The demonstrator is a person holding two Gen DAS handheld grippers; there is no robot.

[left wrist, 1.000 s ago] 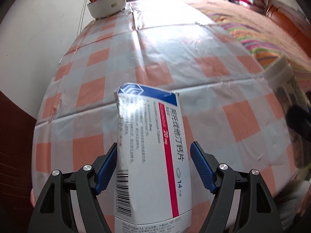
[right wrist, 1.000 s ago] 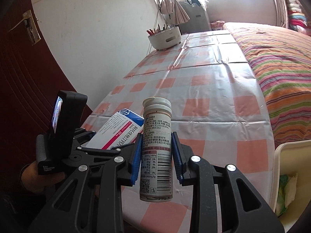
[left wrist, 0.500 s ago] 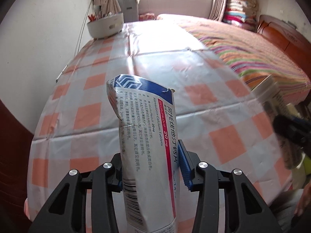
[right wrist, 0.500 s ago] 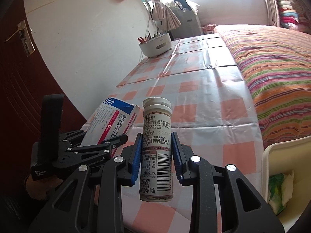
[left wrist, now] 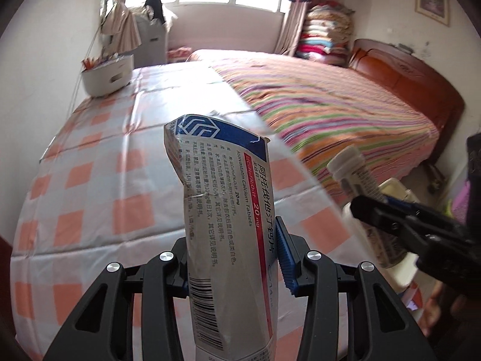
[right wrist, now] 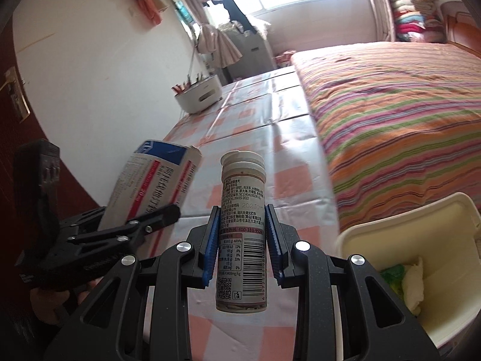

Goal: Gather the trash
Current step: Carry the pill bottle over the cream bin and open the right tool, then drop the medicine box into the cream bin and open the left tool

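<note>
My left gripper [left wrist: 233,255] is shut on a crushed white, blue and red medicine box [left wrist: 222,210], held upright above the checked table; the box also shows in the right wrist view [right wrist: 153,180]. My right gripper [right wrist: 242,240] is shut on a white tablet bottle [right wrist: 243,231] with a white cap, held upright; the bottle also shows in the left wrist view [left wrist: 357,177]. A cream trash bin [right wrist: 399,228] stands low at the right, with green and white trash [right wrist: 405,276] inside.
The table [left wrist: 99,162] has an orange and white checked cloth. A white basket of pens [right wrist: 200,96] stands at its far end by the wall. A bed with a striped cover [right wrist: 390,114] runs along the table's right side. A brown door is at left.
The left gripper closed on the medicine box and lifted it off the table. Both grippers have risen and tilted up, so more of the room and the bin shows.
</note>
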